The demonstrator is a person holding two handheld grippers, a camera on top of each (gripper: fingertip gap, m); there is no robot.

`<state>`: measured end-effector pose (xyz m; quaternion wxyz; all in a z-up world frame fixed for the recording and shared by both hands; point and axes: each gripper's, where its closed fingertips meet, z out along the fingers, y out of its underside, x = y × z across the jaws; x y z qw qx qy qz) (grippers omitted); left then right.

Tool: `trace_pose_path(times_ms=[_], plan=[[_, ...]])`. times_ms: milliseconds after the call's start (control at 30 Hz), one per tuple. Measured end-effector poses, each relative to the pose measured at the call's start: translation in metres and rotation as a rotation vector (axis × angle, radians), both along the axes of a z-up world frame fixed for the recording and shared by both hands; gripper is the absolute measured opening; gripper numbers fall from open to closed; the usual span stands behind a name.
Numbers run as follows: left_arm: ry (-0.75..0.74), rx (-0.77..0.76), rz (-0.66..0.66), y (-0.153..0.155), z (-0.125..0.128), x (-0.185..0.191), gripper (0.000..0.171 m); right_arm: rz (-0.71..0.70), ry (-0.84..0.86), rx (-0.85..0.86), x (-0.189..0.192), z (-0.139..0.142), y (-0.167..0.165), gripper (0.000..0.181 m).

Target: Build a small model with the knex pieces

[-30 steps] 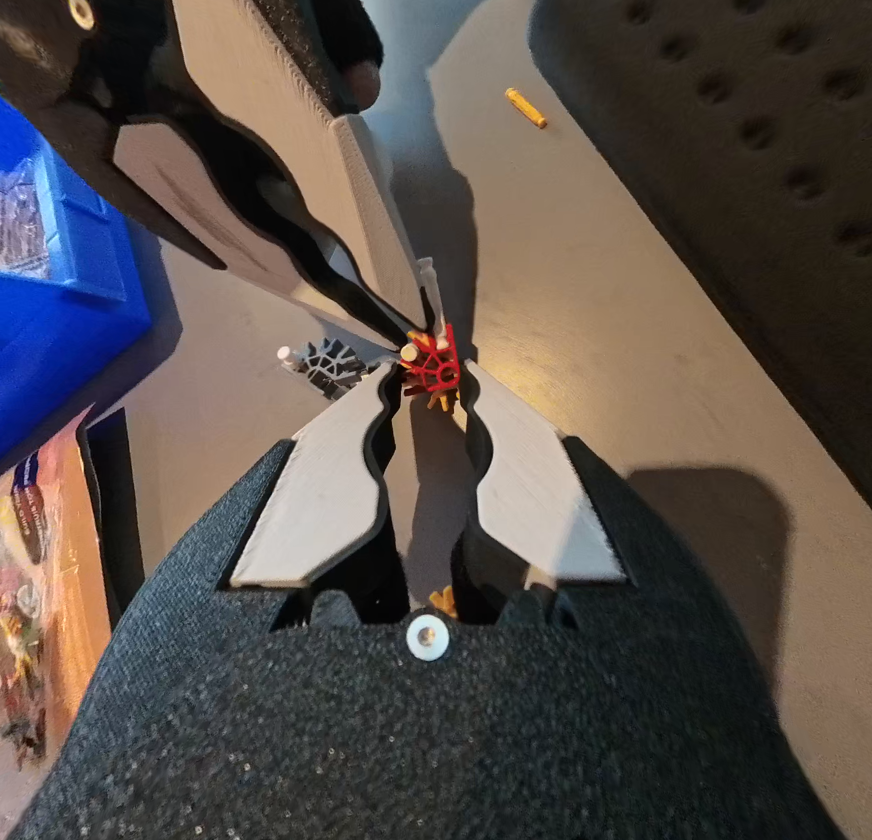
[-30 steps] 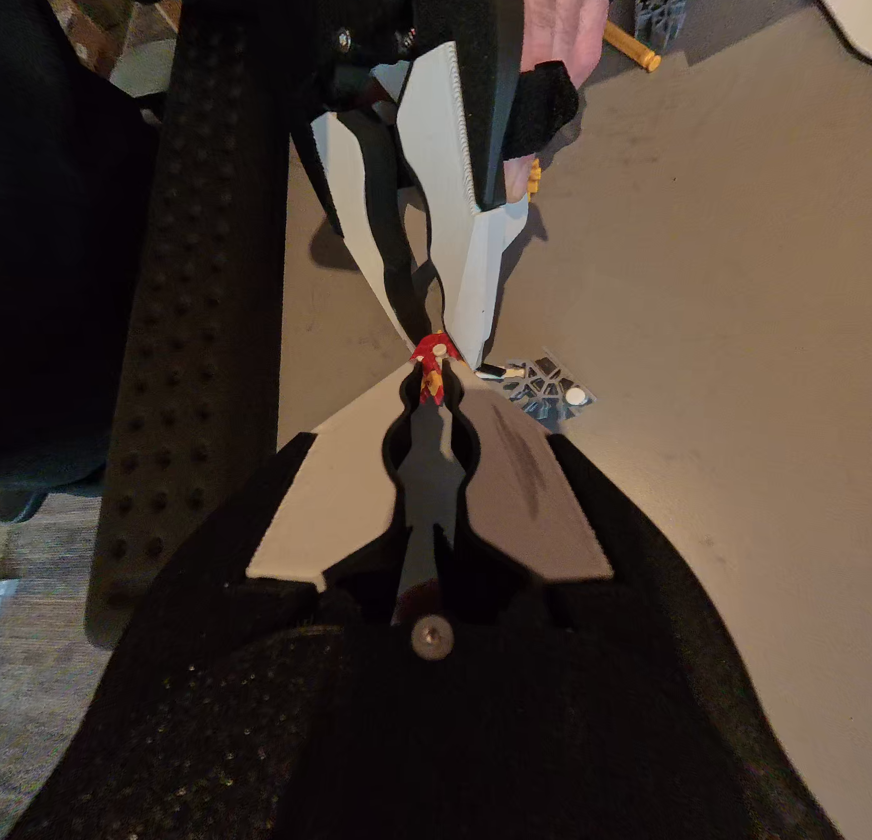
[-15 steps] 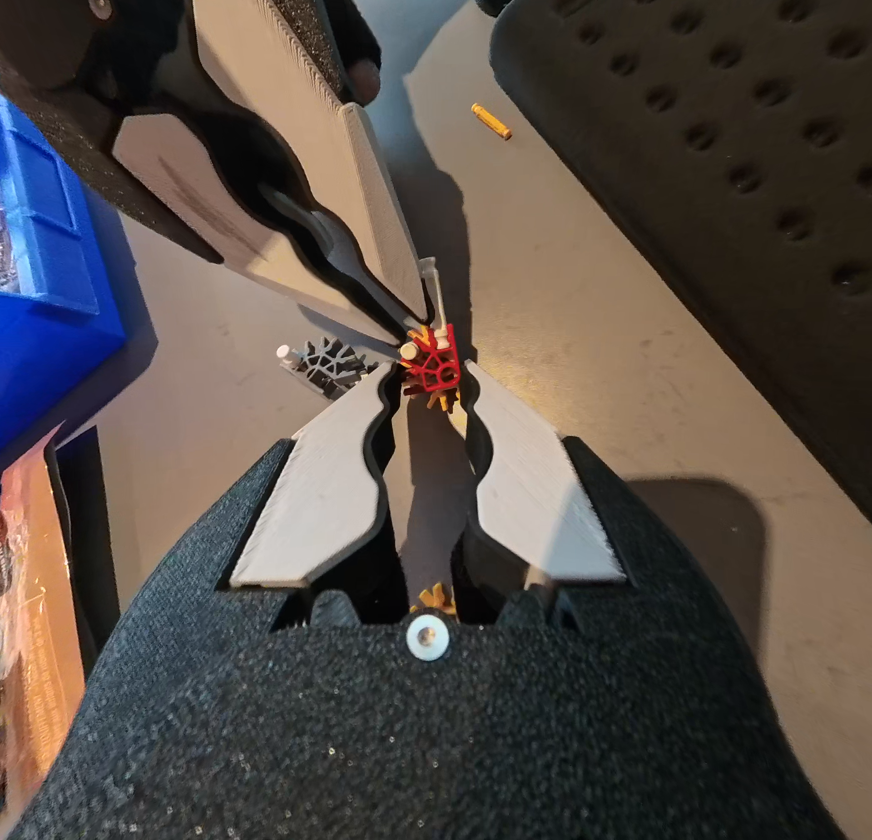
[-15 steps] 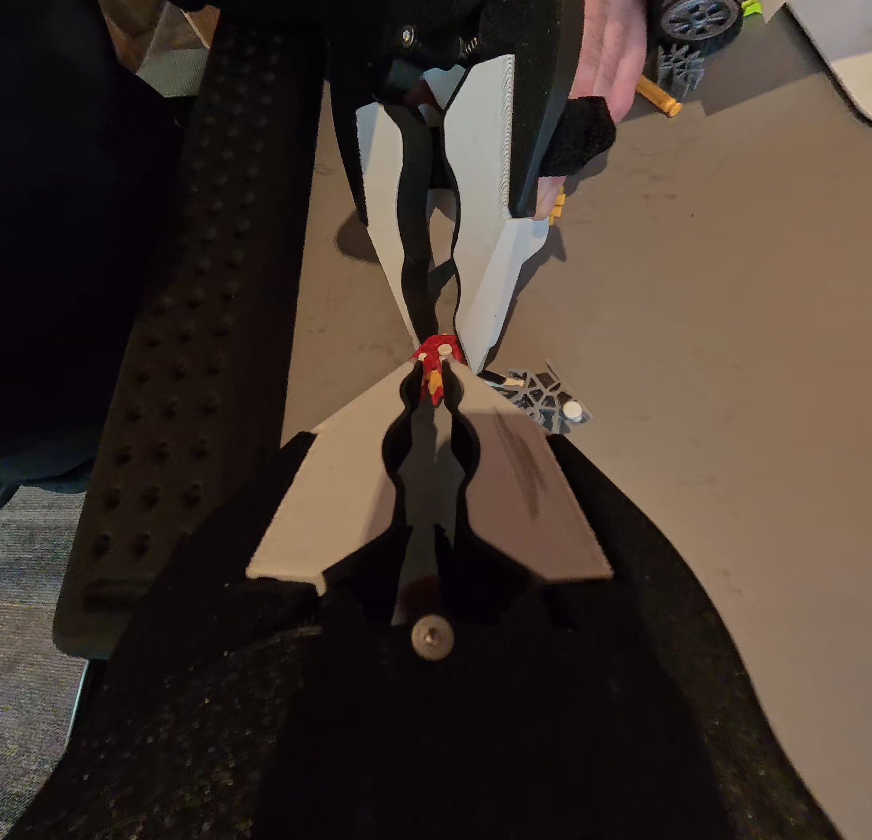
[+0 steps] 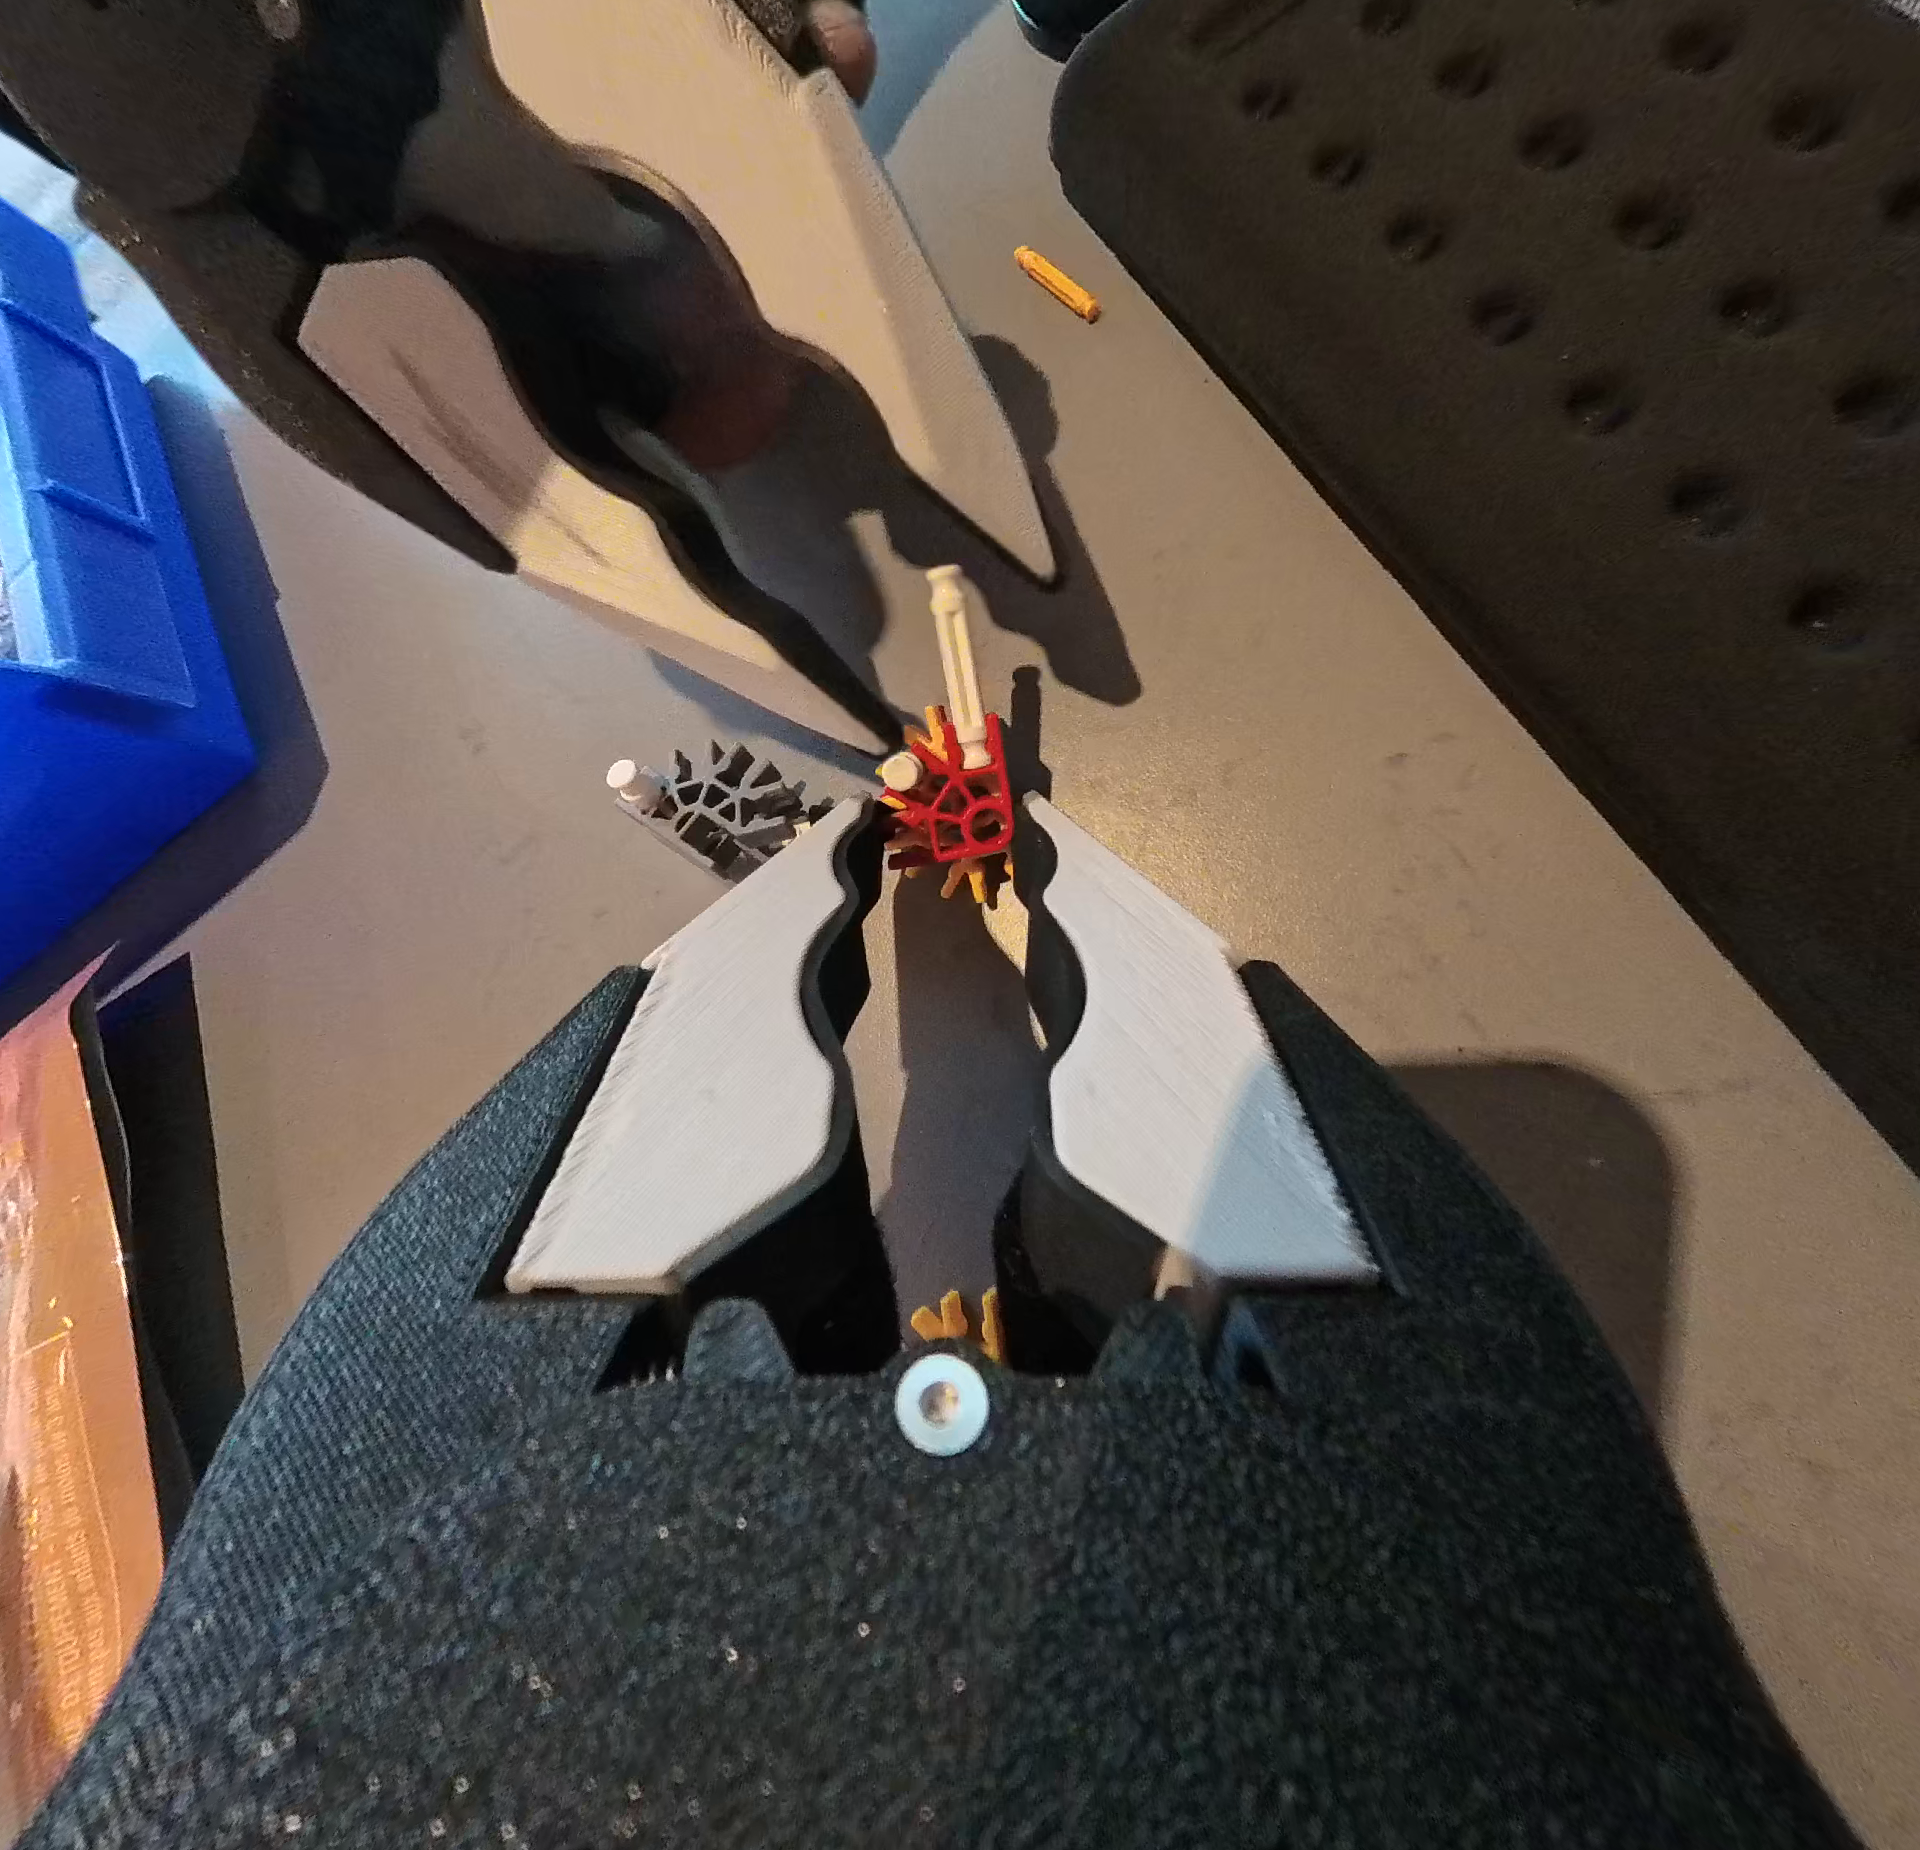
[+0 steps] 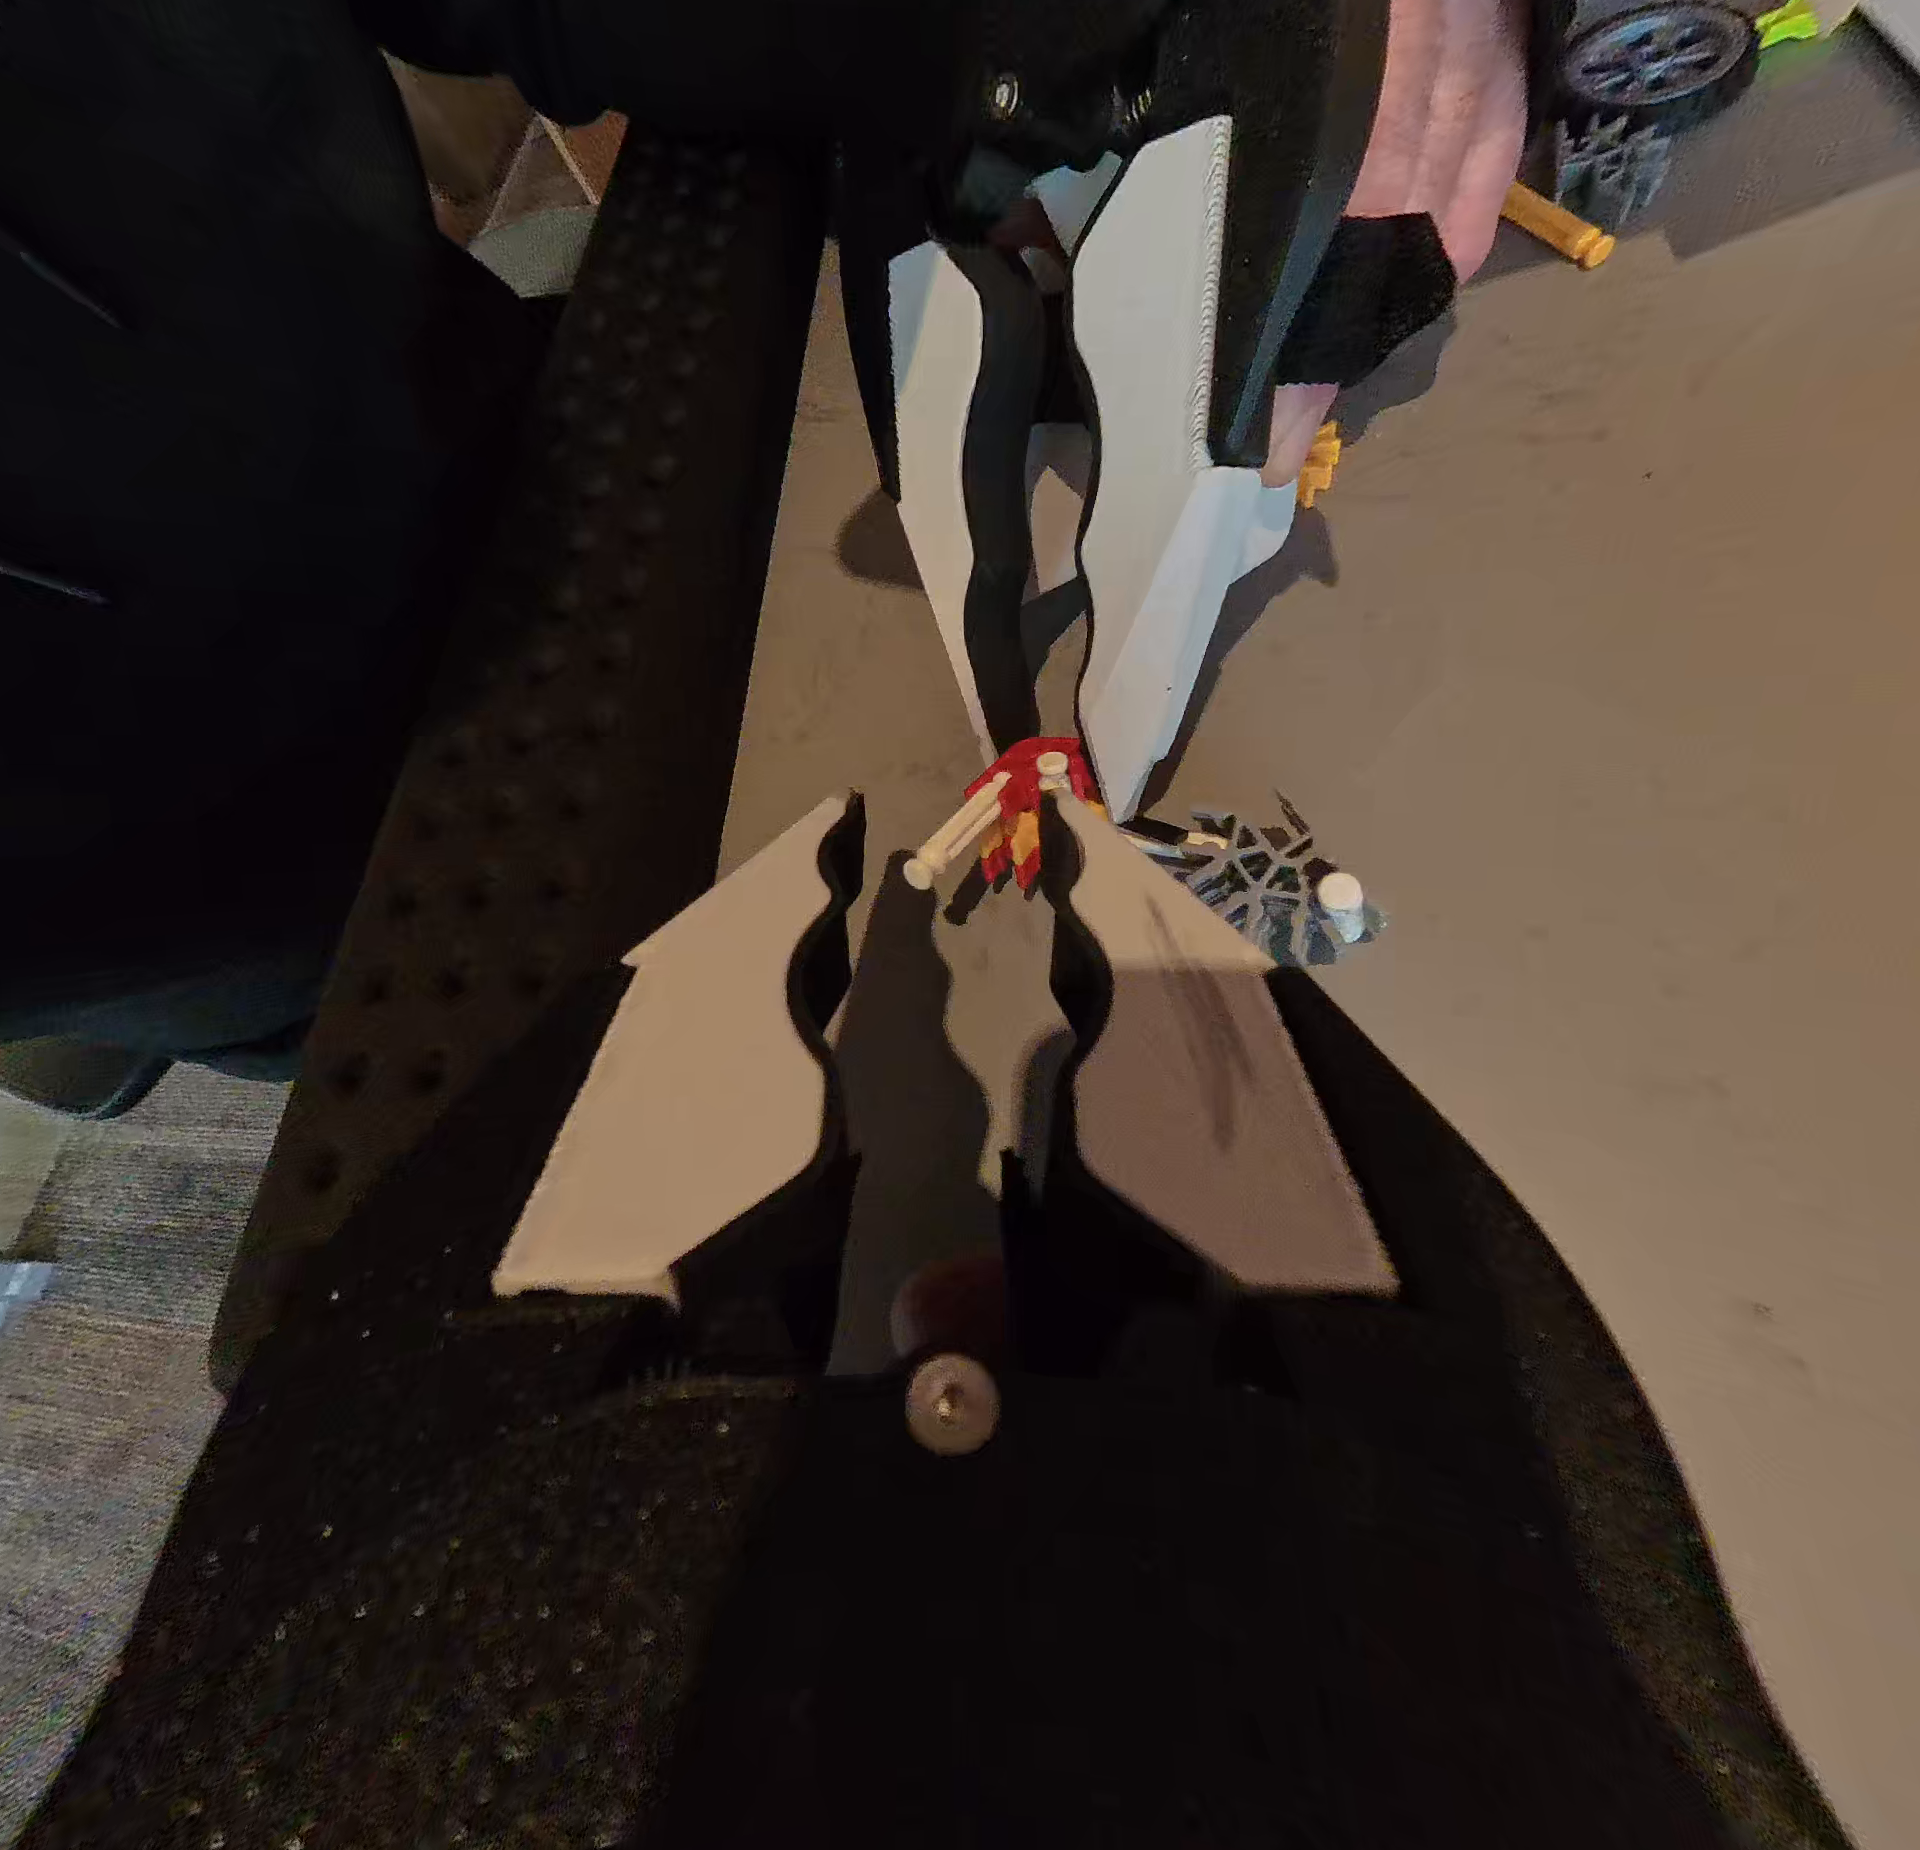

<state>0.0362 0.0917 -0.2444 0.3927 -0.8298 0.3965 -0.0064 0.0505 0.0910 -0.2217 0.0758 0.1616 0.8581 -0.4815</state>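
Jaws of left gripper (image 5: 948, 824) clamp red connector (image 5: 961, 808), steadying it mid-frame; right gripper (image 6: 961, 813) jaws apart, seemingly clear of white rod (image 6: 956, 844).

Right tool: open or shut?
Open. The right tool has its fingers spread, with table showing between them; the white rod lies between them, ungripped.

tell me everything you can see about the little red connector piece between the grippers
The small red plastic connector piece is flat and fan-shaped, with open web-like cutouts and slotted edges. A thin white plastic rod is plugged into one edge slot and sticks away from it, and a short white peg end shows at another. An orange toothed connector sits directly behind it, seemingly joined. The left gripper is shut on it at the fingertips, above the tan tabletop. The right gripper is open beside it.
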Motion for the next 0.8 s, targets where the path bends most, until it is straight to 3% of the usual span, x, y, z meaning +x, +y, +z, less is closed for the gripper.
trace_pose_path(times_ms=[800], plan=[[-0.012, 0.016, 0.002, 0.0019, 0.0002, 0.0008, 0.021, -0.016, 0.066, 0.037, -0.0028, -0.0040, 0.0029, 0.026]])
